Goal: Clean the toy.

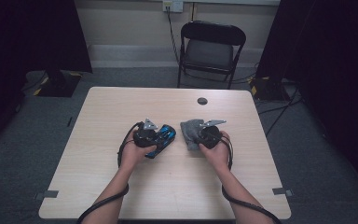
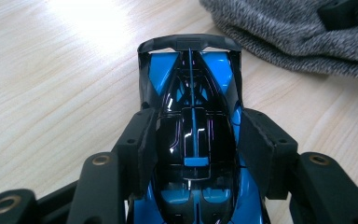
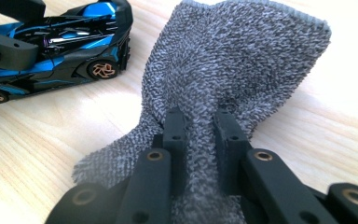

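A blue and black toy car (image 2: 192, 112) lies on the wooden table (image 1: 168, 186), and my left gripper (image 2: 195, 140) is shut on its body, one pad on each side. In the high view the toy car (image 1: 164, 136) sits just right of the left gripper (image 1: 145, 133). My right gripper (image 3: 200, 126) is shut on a bunched fold of a grey knitted cloth (image 3: 233, 60), which spreads out beyond the jaws. From above, the cloth (image 1: 190, 132) lies left of the right gripper (image 1: 207, 134). The car (image 3: 65, 37) rests to the cloth's left.
A black folding chair (image 1: 210, 49) stands beyond the table's far edge. A small dark round cap (image 1: 202, 101) sits in the tabletop near the far side. Cables trail from both grippers over the near edge. Dark stands flank the table.
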A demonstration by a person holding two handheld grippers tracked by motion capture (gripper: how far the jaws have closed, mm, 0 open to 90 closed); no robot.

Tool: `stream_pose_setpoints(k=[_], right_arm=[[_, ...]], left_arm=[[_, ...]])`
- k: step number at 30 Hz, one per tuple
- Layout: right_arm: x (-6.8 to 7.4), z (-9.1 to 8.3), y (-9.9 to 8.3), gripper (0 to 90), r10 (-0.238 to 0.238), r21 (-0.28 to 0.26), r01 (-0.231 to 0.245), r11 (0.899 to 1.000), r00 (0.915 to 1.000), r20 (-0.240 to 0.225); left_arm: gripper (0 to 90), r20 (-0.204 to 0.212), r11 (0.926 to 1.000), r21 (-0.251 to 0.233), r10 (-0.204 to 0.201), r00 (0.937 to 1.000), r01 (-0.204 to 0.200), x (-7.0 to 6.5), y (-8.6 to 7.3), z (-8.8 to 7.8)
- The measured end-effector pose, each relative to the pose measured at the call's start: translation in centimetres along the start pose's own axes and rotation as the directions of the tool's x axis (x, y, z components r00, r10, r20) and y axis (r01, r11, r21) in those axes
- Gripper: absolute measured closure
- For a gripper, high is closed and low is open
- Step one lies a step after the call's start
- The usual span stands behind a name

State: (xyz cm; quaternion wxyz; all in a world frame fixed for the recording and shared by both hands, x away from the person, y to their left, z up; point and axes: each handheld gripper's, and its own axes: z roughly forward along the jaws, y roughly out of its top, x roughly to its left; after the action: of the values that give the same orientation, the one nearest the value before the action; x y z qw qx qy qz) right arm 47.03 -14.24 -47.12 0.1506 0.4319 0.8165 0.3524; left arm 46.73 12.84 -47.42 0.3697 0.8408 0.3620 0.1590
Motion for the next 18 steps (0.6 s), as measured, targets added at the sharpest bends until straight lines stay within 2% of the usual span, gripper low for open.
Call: stream_pose_setpoints(k=[3,9,13,16,18], right_arm=[[0.2,0.3,0.2,77.3,-0.003,0.000,0.003,1.000,1.0000,-0.004],[0.8,0.6,0.4,77.3,-0.024,0.015,0.024,1.000,0.9997,-0.004],[1.2,0.9,0.4,77.3,-0.028,0.021,0.028,0.999,0.9993,-0.025],[1.8,1.0,0.3,77.3,-0.053,0.033,0.054,0.998,0.9983,-0.023],[2.0,1.0,0.2,77.1,-0.059,0.041,0.061,0.997,0.9968,-0.054]], left_arm=[[47.3,0.008,0.9999,0.012,-0.007,0.9999,0.007,0.0,0.1,0.0],[47.3,0.009,1.0000,-0.001,-0.004,1.0000,0.004,0.0,0.0,0.0],[47.4,0.009,1.0000,0.005,-0.005,0.9999,0.005,0.0,0.1,0.0],[47.4,0.004,0.9999,0.010,-0.002,1.0000,0.002,0.1,0.1,0.0],[47.4,0.003,0.9999,0.012,-0.003,1.0000,0.003,0.0,0.1,0.0]])
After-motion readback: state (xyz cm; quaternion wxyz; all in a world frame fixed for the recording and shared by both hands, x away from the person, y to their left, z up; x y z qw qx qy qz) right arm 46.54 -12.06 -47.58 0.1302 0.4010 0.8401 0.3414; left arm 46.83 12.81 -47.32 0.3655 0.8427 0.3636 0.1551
